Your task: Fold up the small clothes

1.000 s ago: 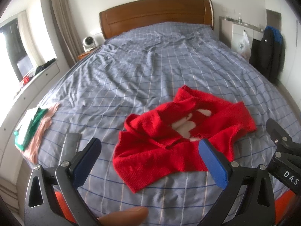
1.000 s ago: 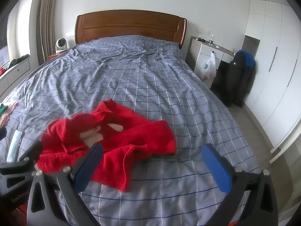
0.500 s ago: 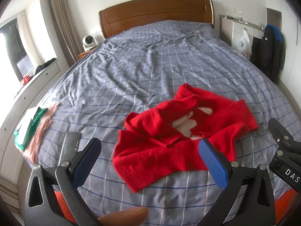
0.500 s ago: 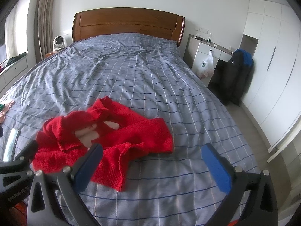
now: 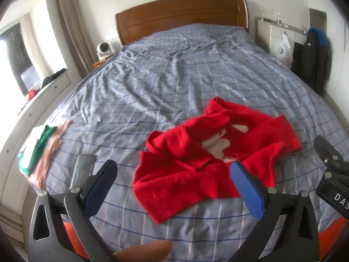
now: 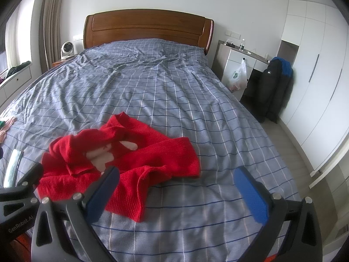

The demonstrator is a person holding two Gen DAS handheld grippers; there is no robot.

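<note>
A crumpled red sweater (image 5: 213, 152) lay near the foot edge of the checked bed (image 5: 174, 69), its long axis running roughly side to side. Both the left gripper (image 5: 172, 183) and right gripper (image 6: 176, 187) hung above it, fingers spread and empty. Only the left view showed folded clothes (image 5: 39, 146) at the bed's left edge; only the right showed white wardrobes (image 6: 316, 69).

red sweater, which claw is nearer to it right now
Left, by a little. The left claw hangs open right over the red sweater, which fills its gap. The right claw is open too, off the sweater's right edge.
</note>
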